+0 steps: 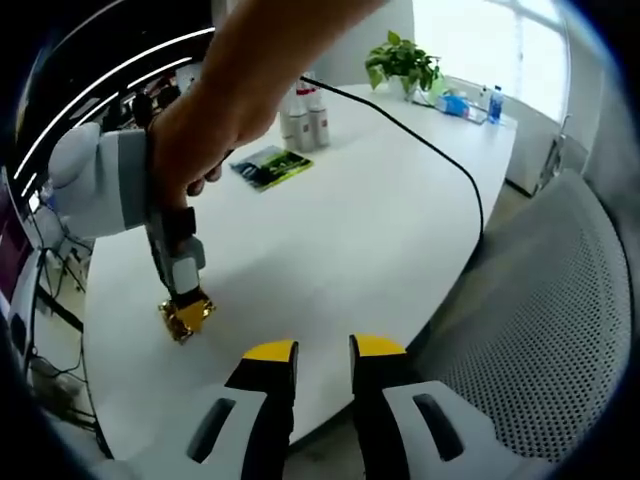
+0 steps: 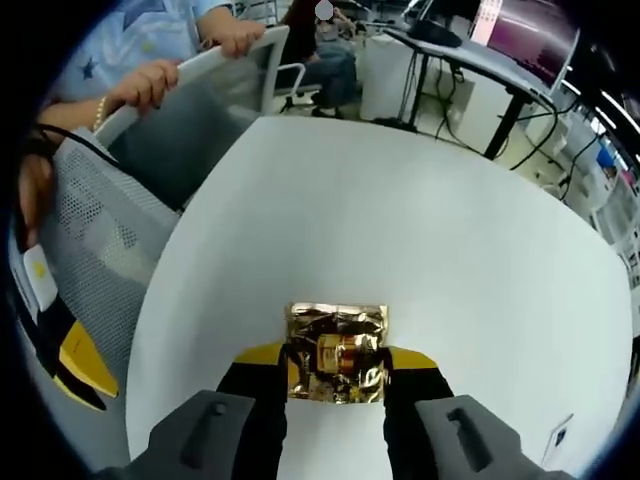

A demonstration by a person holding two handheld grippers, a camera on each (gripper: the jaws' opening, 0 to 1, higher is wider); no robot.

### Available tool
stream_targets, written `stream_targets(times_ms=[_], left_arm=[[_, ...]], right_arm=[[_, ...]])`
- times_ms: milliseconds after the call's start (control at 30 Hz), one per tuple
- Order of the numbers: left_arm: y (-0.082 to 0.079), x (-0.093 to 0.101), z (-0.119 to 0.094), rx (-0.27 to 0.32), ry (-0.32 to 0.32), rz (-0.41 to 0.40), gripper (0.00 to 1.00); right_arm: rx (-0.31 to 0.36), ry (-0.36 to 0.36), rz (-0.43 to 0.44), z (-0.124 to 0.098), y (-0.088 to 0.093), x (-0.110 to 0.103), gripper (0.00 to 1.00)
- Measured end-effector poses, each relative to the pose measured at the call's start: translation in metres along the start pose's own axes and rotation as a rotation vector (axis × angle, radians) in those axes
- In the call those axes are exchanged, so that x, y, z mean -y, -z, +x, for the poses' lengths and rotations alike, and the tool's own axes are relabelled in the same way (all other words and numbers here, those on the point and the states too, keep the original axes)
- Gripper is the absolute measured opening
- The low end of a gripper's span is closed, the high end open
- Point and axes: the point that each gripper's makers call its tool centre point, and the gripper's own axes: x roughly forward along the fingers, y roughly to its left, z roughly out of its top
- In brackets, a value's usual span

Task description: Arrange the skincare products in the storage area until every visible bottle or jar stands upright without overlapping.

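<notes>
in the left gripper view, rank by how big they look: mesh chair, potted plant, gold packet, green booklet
1. mesh chair, by far the largest, though nearest the camera
2. potted plant
3. green booklet
4. gold packet, partly covered by the right gripper

Plant and booklet look close; distance blurs true sizes.

We find no legible text, brand, number or sign in either view. In the left gripper view, the bottles (image 1: 303,122) at the far side of the white table (image 1: 380,230) carry labels, and the green booklet (image 1: 270,166) beside them has a printed cover, all too small to read. In the right gripper view, the gold packet (image 2: 338,352) perhaps bears a small label, but glare blurs it.
</notes>
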Motion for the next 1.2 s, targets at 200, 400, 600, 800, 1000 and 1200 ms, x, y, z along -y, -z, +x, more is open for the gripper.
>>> stream_targets(times_ms=[200,400,600,800,1000,1200], left_arm=[[0.000,0.001,0.000,0.001,0.002,0.002,0.16],[0.001,0.002,0.000,-0.003,0.007,0.007,0.16],[0.001,0.002,0.001,-0.004,0.011,0.007,0.16],[0.001,0.002,0.000,0.000,0.012,0.000,0.16],[-0.013,-0.009,-0.006,0.087,-0.002,-0.118,0.18],[-0.038,-0.022,-0.019,0.240,0.018,-0.275,0.25]], right_arm=[[-0.004,-0.005,-0.010,-0.004,0.009,-0.010,0.33],[0.006,0.003,-0.002,-0.007,0.015,-0.017,0.32],[0.002,0.008,0.002,-0.011,0.023,-0.023,0.17],[-0.008,0.013,0.025,-0.018,0.038,-0.034,0.00],[0.048,0.072,0.022,-0.043,0.042,-0.048,0.00],[0.159,0.170,0.056,-0.086,0.041,-0.061,0.00]])
